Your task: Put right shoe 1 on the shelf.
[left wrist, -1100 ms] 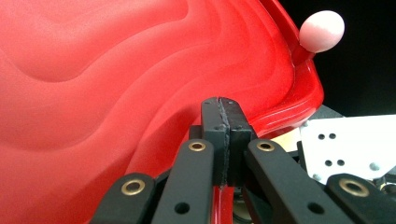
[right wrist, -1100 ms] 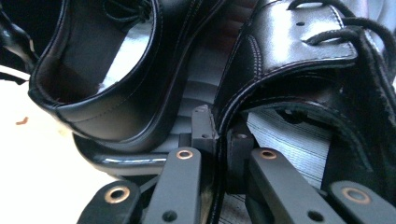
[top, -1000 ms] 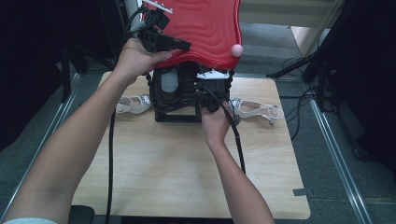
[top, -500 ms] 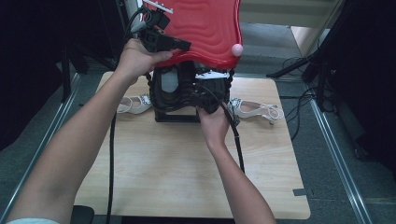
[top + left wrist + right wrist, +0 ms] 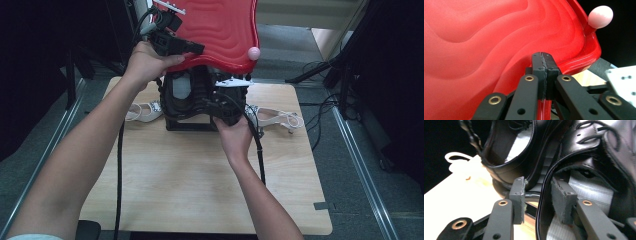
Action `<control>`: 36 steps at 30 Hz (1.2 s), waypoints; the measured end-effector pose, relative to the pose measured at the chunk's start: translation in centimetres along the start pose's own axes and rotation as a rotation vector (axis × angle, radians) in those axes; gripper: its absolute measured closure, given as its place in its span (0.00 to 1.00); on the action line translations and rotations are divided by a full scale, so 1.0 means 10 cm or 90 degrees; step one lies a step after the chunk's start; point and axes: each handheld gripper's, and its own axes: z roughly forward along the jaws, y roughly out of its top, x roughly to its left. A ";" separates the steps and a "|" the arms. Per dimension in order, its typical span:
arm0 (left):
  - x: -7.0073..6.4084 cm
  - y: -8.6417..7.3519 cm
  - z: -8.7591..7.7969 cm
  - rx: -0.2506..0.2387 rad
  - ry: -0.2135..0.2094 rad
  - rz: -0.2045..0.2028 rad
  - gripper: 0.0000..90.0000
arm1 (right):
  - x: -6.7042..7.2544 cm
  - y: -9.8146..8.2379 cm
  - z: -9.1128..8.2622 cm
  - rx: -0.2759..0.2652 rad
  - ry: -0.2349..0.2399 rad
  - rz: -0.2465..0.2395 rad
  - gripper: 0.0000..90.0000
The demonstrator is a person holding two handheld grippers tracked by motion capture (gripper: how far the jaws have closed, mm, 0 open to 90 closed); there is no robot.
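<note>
- Red wavy lid (image 5: 220, 30) is tipped up at the back of the wooden table (image 5: 200, 190), left gripper (image 5: 543, 62) has its jaws pressed together on the lid's edge, right near the pink knob (image 5: 600, 17).
- Under the lid, two black shoes (image 5: 200, 95) stand in a black frame.
- Right gripper (image 5: 537, 195) sits low at the right shoe's heel (image 5: 546, 202); its jaws have just been opening, heel rim between the spread pads.
- White sandals (image 5: 275, 117) lie either side of the frame.
</note>
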 end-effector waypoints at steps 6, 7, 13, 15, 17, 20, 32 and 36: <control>0.00 0.01 0.00 0.004 0.001 -0.005 1.00 | 0.01 -0.08 -0.26 0.009 0.053 0.007 0.88; 0.00 0.01 0.00 0.003 0.001 -0.005 1.00 | 0.00 -0.10 -0.31 0.012 0.070 0.012 0.90; -0.01 0.02 0.00 0.008 0.003 -0.008 1.00 | 0.02 -0.26 -0.45 0.036 0.133 0.026 1.00; 0.00 0.02 0.00 0.010 0.001 -0.015 1.00 | 0.01 -0.37 -0.46 0.047 0.142 0.015 1.00; 0.00 0.02 0.00 0.009 0.001 -0.012 1.00 | 0.00 -0.47 -0.45 0.055 0.148 0.014 1.00; 0.00 0.02 0.00 0.007 0.000 -0.010 1.00 | -0.05 -0.61 -0.39 0.074 0.148 0.014 1.00; 0.02 0.02 0.00 0.011 -0.007 -0.023 1.00 | -0.32 -0.71 -0.20 0.065 0.118 0.023 1.00; 0.00 0.02 0.00 0.013 0.000 -0.020 1.00 | -0.25 -0.71 -0.19 0.062 0.084 -0.012 1.00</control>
